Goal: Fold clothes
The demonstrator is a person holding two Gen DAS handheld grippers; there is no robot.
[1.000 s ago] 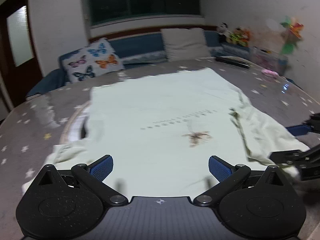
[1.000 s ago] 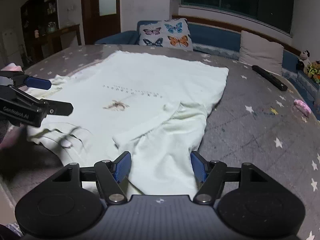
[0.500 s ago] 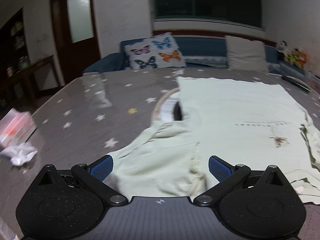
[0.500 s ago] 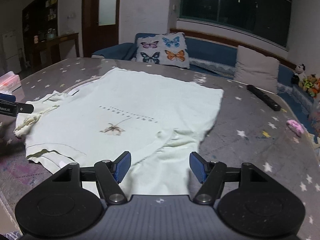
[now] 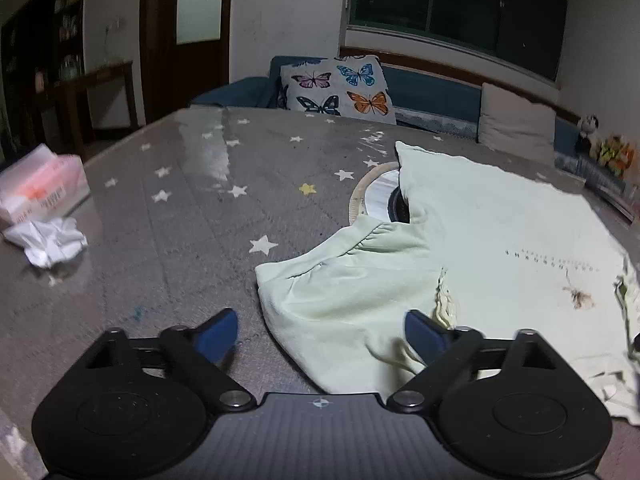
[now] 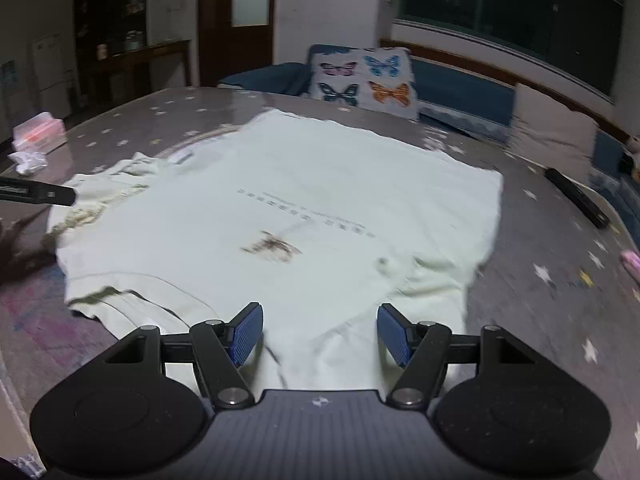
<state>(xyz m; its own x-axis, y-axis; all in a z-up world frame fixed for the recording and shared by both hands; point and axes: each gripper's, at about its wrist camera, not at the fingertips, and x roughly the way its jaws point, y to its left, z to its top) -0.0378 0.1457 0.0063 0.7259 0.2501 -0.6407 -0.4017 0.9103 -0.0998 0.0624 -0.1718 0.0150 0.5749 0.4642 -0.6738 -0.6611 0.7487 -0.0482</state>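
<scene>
a pale green t-shirt (image 6: 304, 208) lies spread on the star-patterned table (image 5: 192, 208), print side up, with a line of small lettering and a brownish motif (image 6: 272, 246) near its middle. in the left wrist view one sleeve (image 5: 344, 280) lies flat toward the near edge, gathered in soft wrinkles at the shoulder seam.

the left gripper (image 5: 320, 330) hovers low over that sleeve's edge, its blue pads (image 5: 218, 334) spread wide — one over bare table, the other over the cloth, nothing between them. the right gripper (image 6: 320, 332) sits at the opposite sleeve (image 6: 420, 280), its jaws also wide apart and holding nothing; the cloth runs under the gap between its pads (image 6: 246, 332). whether either pad touches the fabric i cannot tell.

a round disc (image 5: 380, 198) peeks out from under the shirt's far hem. on the table's left side a tissue box (image 5: 40, 186) stands with a crumpled tissue (image 5: 48, 240) just beside it. a dark remote (image 6: 576, 198) lies well apart from the shirt, and a butterfly cushion (image 5: 336, 88) rests on the blue sofa (image 6: 460, 92) beyond the table.
</scene>
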